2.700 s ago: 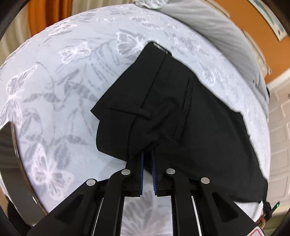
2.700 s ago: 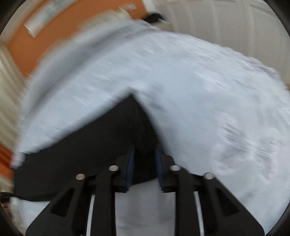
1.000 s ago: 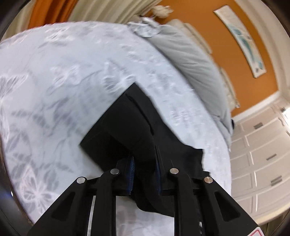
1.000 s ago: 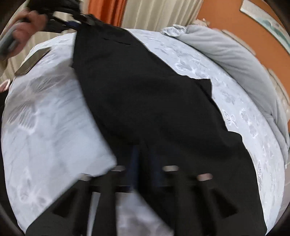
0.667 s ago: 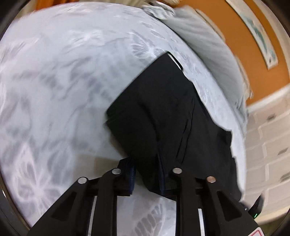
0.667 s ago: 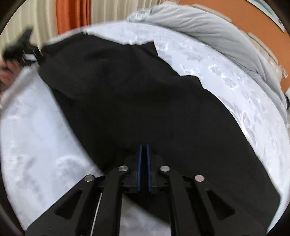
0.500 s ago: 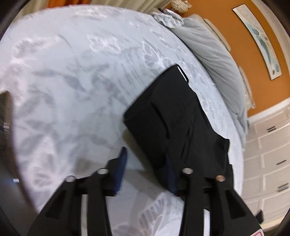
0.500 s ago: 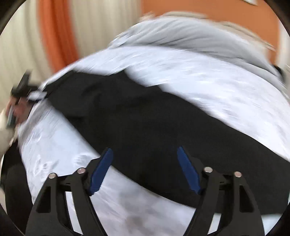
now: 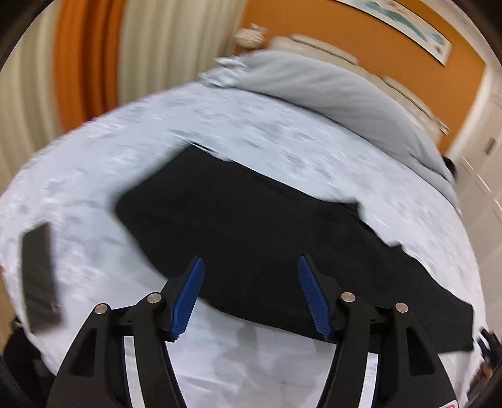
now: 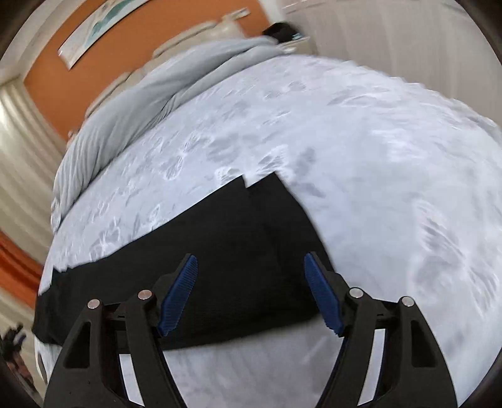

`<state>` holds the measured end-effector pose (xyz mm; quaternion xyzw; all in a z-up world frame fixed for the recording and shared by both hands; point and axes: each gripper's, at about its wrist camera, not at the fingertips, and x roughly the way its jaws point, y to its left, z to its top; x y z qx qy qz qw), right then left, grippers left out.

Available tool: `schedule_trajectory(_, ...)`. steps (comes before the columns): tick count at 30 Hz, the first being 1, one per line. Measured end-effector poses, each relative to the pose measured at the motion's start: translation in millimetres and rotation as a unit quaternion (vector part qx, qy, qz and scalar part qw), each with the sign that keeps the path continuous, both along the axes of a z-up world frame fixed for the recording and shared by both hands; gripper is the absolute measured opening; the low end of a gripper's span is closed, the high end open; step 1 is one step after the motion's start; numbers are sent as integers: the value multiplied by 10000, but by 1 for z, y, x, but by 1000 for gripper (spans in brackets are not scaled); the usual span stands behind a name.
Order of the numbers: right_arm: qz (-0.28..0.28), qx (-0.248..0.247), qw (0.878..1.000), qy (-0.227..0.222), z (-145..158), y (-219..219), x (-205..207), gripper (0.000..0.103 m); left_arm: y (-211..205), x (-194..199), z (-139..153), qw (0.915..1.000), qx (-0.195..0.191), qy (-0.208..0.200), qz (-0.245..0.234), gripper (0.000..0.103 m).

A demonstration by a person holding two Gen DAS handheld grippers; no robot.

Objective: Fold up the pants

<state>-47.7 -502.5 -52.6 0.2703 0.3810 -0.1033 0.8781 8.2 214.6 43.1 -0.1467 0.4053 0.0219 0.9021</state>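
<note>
Lying flat on bedspread (image 9: pixel 282 138), pants (image 9: pixel 251 226); both claws spread, empty; no writing legible.

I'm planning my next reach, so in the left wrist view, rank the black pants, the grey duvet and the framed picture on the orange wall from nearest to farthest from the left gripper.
1. Black pants: lying on the bed right in front of the open left gripper.
2. Grey duvet: bunched along the bed's far side, upper right.
3. Framed picture: on the orange wall, top right.

grey duvet (image 9: pixel 329 84), dark phone (image 9: pixel 39 276), orange curtain (image 9: pixel 81 62)
</note>
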Motion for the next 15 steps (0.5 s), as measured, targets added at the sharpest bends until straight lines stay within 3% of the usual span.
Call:
schedule_trajectory(4,362,-390,9974,476,-22,-4,33,66,-54,6,-18,9991,-142,241,-331,60)
schedule_trajectory(6,517,-547,9961,460,-20,1,36,7,-76,8,-25,9984,-166,329,-422,60)
schedule_trajectory(8,657,-282,9971,255,-9,-3,30,4,-89,7,-29,9980,-145,396,-464,60)
schedule_trajectory(11,490,-941,9942,-146,27,-14,-2,4,-106,11,-36,9972,17,485,-576,60)
schedule_trajectory(13,216,-925,9954,111,12,-42,-12,5,-112,11,-42,9965,223,525,-612,60)
schedule_trajectory(15,268,-582,9955,699,-26,-58,-7,7,-115,14,-55,9956,370,635,-588,60)
